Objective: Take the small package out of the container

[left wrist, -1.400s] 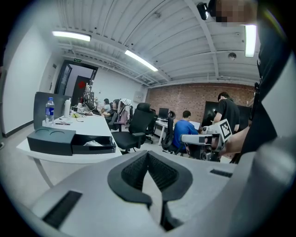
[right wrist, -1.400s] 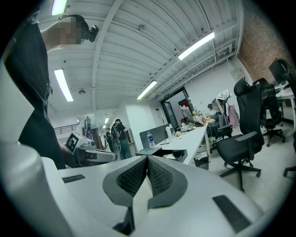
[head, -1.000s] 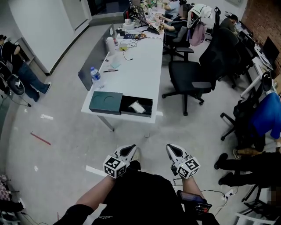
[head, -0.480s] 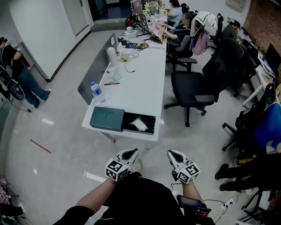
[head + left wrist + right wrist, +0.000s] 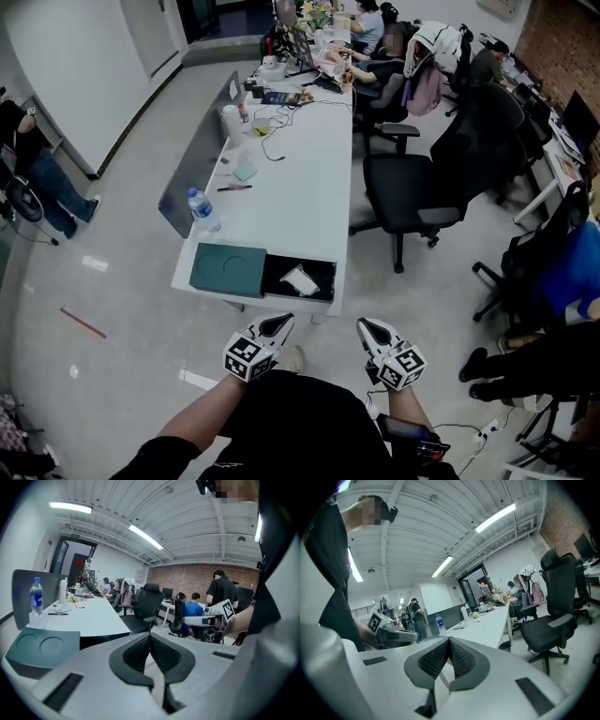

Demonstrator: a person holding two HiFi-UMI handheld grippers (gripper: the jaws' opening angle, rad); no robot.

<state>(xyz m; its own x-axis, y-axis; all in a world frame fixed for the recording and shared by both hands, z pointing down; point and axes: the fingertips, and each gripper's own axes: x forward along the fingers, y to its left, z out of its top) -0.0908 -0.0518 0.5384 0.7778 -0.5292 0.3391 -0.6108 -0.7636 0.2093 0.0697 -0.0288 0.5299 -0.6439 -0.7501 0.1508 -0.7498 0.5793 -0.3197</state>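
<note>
L gripper (image 5: 277, 322): jaws pressed together, ribbed black pads meeting tip to tip, nothing btw them. R gripper (image 5: 367, 325): same, jaws closed on each other, empty. Both are held side by side, apart, low in front of the person's dark-clothed body, tips pointing fwd toward the desk end. Each carries its marker cube at the back. Neither touches the desk or anything on it. Pale glossy floor (image 5: 131, 309) shows under them.

Just ahead, at the near end of the long white desk (image 5: 300, 178), sits the shallow black rectangular container (image 5: 274, 277), open on top. The small white package (image 5: 300, 279) lies flat inside it, approx. mid-tray, slightly skewed. Right up against the container's left side is a dark green square lid (image 5: 228, 269) w/ two circular impressions, flat on the desk corner.

Behind the lid, a clear plastic water bottle w/ blue label (image 5: 200, 208) stands upright by the desk's left edge, beside a grey divider panel (image 5: 192, 155). Further along the desk are a dark pen (image 5: 234, 187), a black cable (image 5: 272, 141), then clutter at the far end, too small to tell. A black office chair (image 5: 422, 187) stands at the desk's right side. More chairs and seated people are further back and at right. A standing person in dark top (image 5: 28, 159) is at far left. A thin red stick (image 5: 82, 322) lies on the floor at left, well apart from the desk.
</note>
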